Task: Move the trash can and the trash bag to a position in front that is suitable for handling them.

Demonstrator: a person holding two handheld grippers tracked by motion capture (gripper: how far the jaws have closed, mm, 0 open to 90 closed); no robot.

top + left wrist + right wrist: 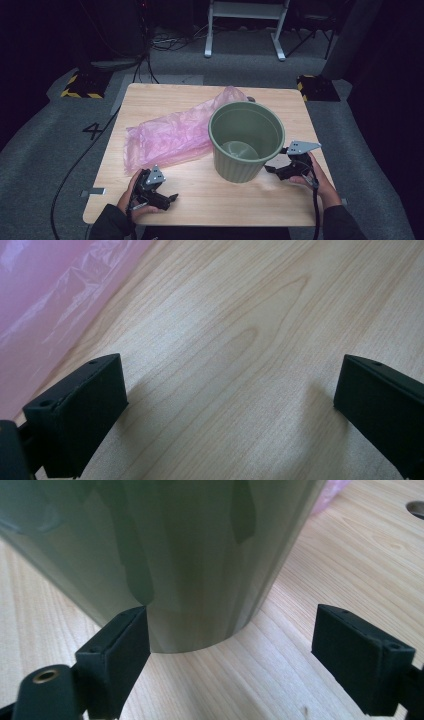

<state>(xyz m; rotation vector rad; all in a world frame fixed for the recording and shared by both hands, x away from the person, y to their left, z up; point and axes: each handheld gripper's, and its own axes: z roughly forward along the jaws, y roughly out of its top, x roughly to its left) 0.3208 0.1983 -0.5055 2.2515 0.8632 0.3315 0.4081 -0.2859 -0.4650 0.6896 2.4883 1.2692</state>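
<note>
The green bin [246, 141] stands upright on the table [210, 200], its mouth open to the top and nothing inside that I can see. It sits straight ahead of my right gripper [284, 167], just beyond the jaws, so that hand is far nearer to it than the other. The pink plastic bag [175, 132] lies flat and crumpled behind and to the far side of the bin from that gripper, its long axis running slantwise across the table, one end tucked behind the bin's rim. From my left gripper [167, 198] the bag lies ahead and a little to the left, near but not touching.

Both grippers are spread wide and hold nothing. In the right gripper view the bin's ribbed wall [165, 560] stands close in front of the jaws; the left-hand jaw seems almost at its base, though I cannot tell if it touches, while the other jaw stands well clear over bare wood. In the left gripper view I see the bag's edge [45, 305] off beyond the left-hand jaw, with plain table [240, 365] between the jaws. The high view alone gives me the bin's open mouth and how bag and bin overlap.

I judge the next move turns on the left gripper reaching forward to the bag.
</note>
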